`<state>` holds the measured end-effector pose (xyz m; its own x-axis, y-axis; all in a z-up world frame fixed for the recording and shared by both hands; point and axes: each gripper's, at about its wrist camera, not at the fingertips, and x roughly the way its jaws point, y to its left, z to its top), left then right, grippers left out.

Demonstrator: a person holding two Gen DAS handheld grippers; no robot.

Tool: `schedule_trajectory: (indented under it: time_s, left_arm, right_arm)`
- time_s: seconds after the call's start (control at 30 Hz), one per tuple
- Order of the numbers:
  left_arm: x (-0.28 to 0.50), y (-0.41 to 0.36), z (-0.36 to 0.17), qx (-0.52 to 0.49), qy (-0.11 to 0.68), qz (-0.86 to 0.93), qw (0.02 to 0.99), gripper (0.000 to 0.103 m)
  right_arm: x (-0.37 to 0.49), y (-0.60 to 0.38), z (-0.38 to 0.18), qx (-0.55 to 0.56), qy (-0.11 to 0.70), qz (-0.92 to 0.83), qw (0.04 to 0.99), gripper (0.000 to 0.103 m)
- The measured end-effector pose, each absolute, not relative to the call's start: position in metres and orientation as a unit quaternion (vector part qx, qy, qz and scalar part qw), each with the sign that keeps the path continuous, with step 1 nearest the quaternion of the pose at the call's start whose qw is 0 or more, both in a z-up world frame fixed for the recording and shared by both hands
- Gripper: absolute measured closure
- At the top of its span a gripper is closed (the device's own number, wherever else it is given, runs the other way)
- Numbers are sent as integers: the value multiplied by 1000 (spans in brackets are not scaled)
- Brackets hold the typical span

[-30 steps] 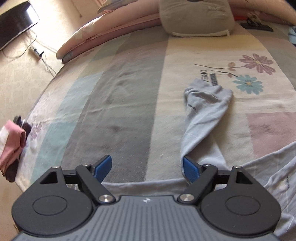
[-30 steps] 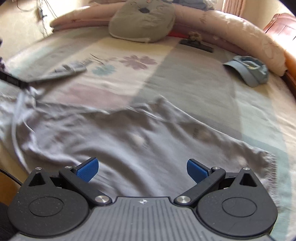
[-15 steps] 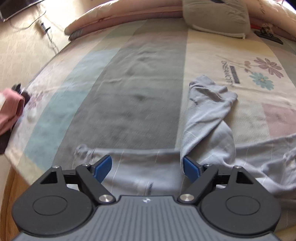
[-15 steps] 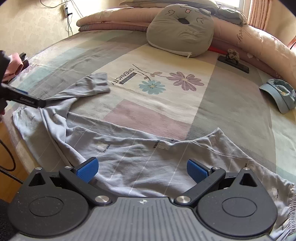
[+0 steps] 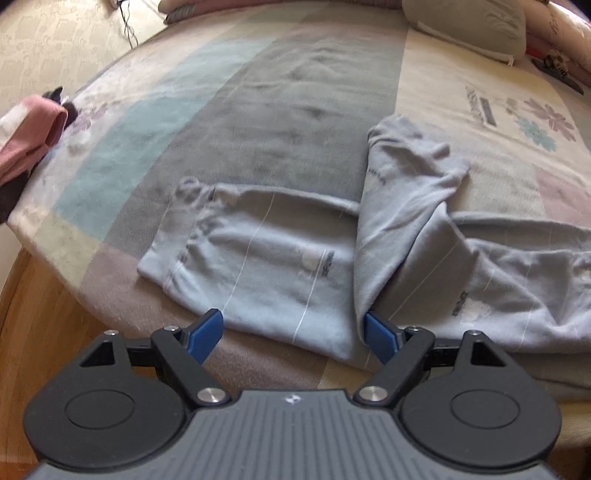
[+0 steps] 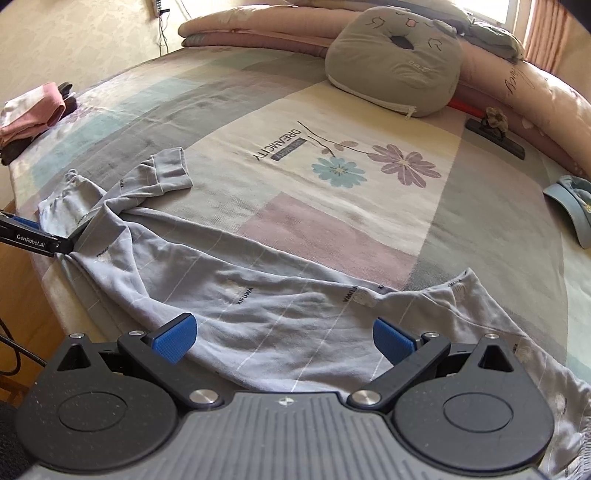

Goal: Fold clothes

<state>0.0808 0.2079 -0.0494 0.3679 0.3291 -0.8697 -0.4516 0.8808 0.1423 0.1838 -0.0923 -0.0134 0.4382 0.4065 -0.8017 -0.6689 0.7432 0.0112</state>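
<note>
A light grey-blue long-sleeved top point(image 5: 258, 258) lies rumpled along the near edge of the bed. One sleeve point(image 5: 406, 166) runs up toward the bed's middle, and a second sleeve lies flat to the left. My left gripper point(image 5: 293, 332) hovers open over the top's near left edge, its blue pads point(image 5: 205, 334) wide apart and empty. In the right wrist view the top point(image 6: 258, 295) spreads across the front, and my right gripper point(image 6: 283, 338) stands open just above its body. The left gripper point(image 6: 44, 240) shows at the far left by the sleeve point(image 6: 162, 173).
A grey cat-face pillow point(image 6: 395, 62) and a rolled pink quilt point(image 6: 258, 29) sit at the bed's far side. At the right lies a blue cap point(image 6: 572, 206). Pink and dark clothes point(image 5: 29, 136) are piled at the left corner. The wooden bed frame point(image 5: 37, 314) runs below left.
The left gripper has drawn back toward the bed's near left corner, bringing the flat left sleeve into view. The right gripper's view swung left over the top, then steadied. Both stayed open.
</note>
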Motion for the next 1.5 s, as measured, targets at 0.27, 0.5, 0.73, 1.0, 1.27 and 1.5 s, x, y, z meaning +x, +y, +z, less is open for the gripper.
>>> schedule_trajectory:
  time_s: [0.27, 0.5, 0.73, 1.0, 1.27, 1.5]
  left_arm:
    - [118, 201, -57, -1, 498, 201, 844, 20]
    - [143, 206, -56, 30, 474, 212, 854, 16]
    - [132, 235, -53, 18, 469, 274, 840, 16]
    - [89, 264, -56, -56, 472, 319, 820, 16]
    - [60, 281, -58, -146, 444, 346, 813, 16]
    - [64, 287, -35, -255, 375, 173, 874, 18]
  right_arm:
    - [185, -98, -14, -154, 422, 314, 836, 0]
    - [185, -104, -15, -151, 427, 296, 841, 0]
    - [189, -102, -16, -151, 428, 292, 842, 0]
    - [192, -94, -20, -158, 431, 301, 836, 0]
    - [191, -86, -24, -163, 434, 314, 829, 0]
    - [193, -82, -27, -162, 438, 312, 827, 0]
